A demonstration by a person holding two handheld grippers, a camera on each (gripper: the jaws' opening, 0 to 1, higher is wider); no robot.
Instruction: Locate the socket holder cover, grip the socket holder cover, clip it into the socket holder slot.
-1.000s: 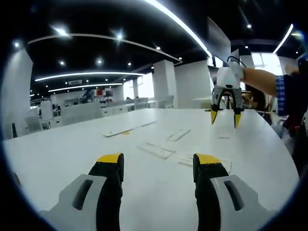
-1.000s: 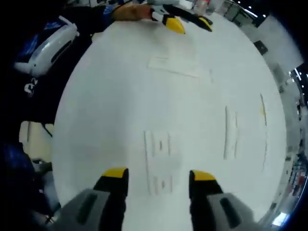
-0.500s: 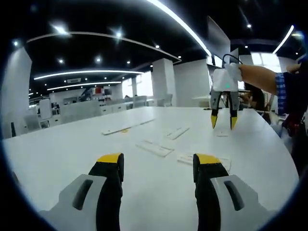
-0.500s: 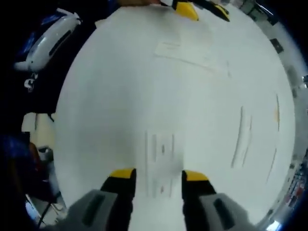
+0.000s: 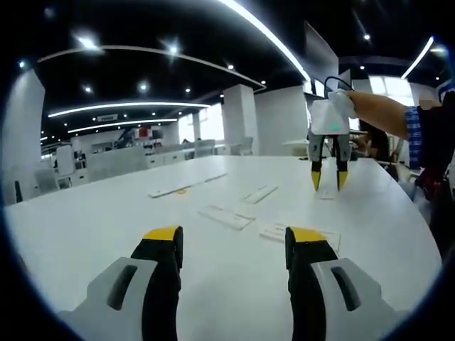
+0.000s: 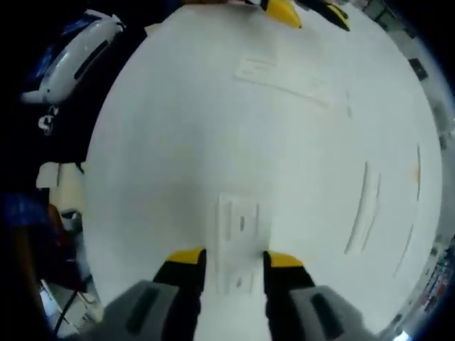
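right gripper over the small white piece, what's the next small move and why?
Probably lower the right gripper a touch further and close on the small flat white plastic piece. Its yellow-tipped jaws already stand narrowly apart to either side of that piece on the white table, pointing down at it, but nothing shows them pinching it yet.

A socket holder cover (image 6: 238,234) is lying on the table (image 6: 178,128) between the right gripper's (image 6: 227,257) jaws; more flat pieces (image 5: 227,217) are lying ahead of the left gripper's (image 5: 233,238) jaws.

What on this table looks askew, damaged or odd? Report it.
Nothing stands out. The white plastic pieces lie flat and scattered on the white table, none visibly broken. The right gripper straddles one small piece, jaws narrowed around it.
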